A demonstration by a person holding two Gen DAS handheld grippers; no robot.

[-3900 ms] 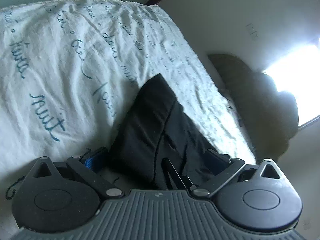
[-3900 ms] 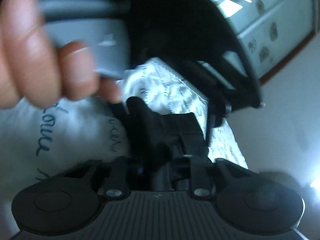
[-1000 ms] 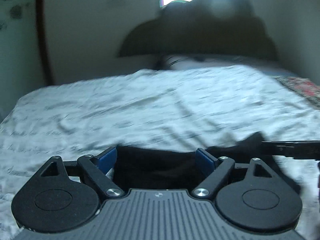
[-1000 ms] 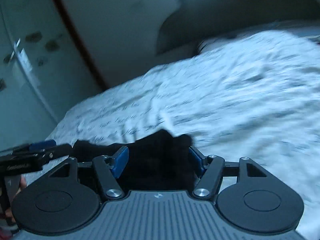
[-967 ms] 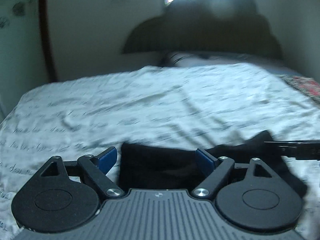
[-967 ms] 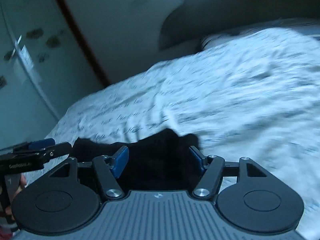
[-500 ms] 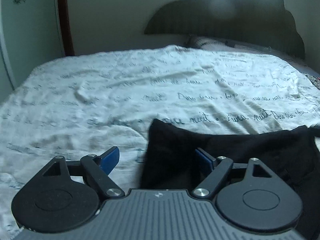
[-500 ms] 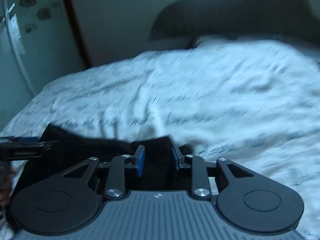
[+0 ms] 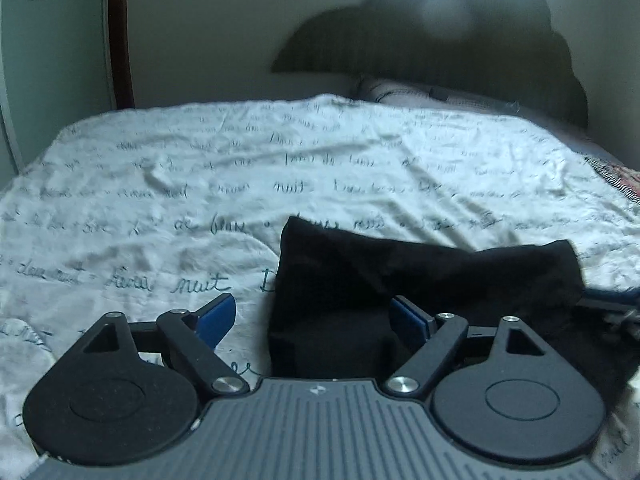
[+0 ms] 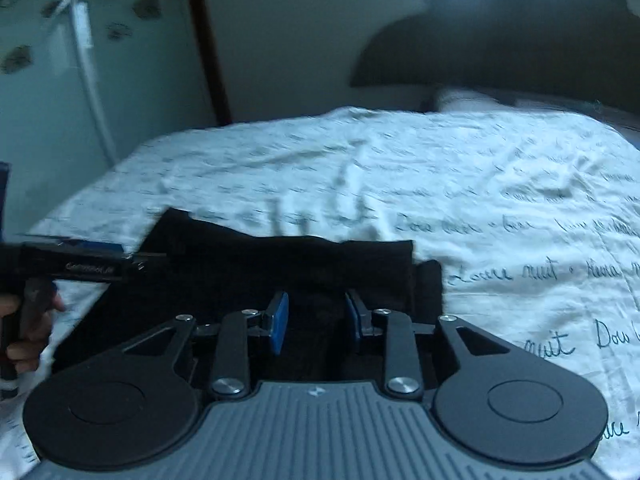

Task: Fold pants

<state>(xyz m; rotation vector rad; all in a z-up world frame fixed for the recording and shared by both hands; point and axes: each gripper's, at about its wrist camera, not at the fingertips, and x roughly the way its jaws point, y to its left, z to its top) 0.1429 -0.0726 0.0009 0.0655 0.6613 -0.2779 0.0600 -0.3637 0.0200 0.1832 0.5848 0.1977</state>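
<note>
pants [image 9: 420,280]: black, already folded into a compact bundle, lying on the bed [image 9: 200,168] near its foot, over the script-printed sheet.
left gripper [image 9: 312,320]: released, jaws spread wide; bundle's left edge between the blue pads, neither pad pressing cloth.
right gripper [image 10: 314,320]: jaws have just been closing, now narrow; dark cloth between the pads, but actual pinching cannot be told.
step in hand, judged: squaring or taking hold of the bundle's near edge.
doing it well: catch every layer at once, keep both ends level, pull gently to avoid dragging the sheet or spilling the inner folds.
</note>
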